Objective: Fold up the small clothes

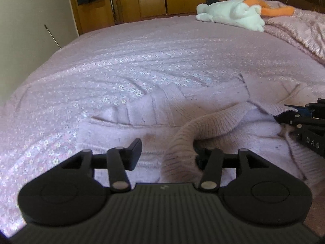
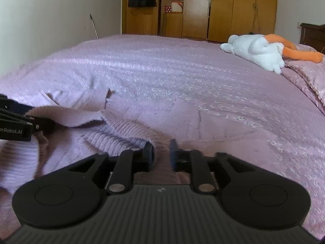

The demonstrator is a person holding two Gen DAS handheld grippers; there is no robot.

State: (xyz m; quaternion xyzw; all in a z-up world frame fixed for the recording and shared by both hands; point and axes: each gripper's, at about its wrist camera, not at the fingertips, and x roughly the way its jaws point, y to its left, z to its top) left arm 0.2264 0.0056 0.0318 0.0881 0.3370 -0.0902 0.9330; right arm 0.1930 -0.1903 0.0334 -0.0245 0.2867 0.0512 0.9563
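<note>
1. Left wrist view: a pale pink ribbed-knit sweater (image 1: 203, 122) lies rumpled on the near part of a bed (image 1: 142, 57) covered in a pink spread with tiny white flowers.
2. One tubular sleeve (image 1: 205, 126) arcs from the right down toward the camera; its cuff end sits inside the left claw (image 1: 165, 154), against the right finger, with the jaws spread wide.
3. At the right edge, the right claw (image 1: 292, 118) touches the sweater.
4. A white plush toy (image 1: 233, 13) with orange parts lies at the far end of the bed.
5. Right wrist view: the right claw (image 2: 161, 154) stands slightly apart, with knit fabric between the tips.
6. The sweater (image 2: 113, 130) stretches leftward to the left claw (image 2: 40, 125), which touches the sleeve edge.
7. A wooden wardrobe (image 2: 223, 10) stands behind.
</note>
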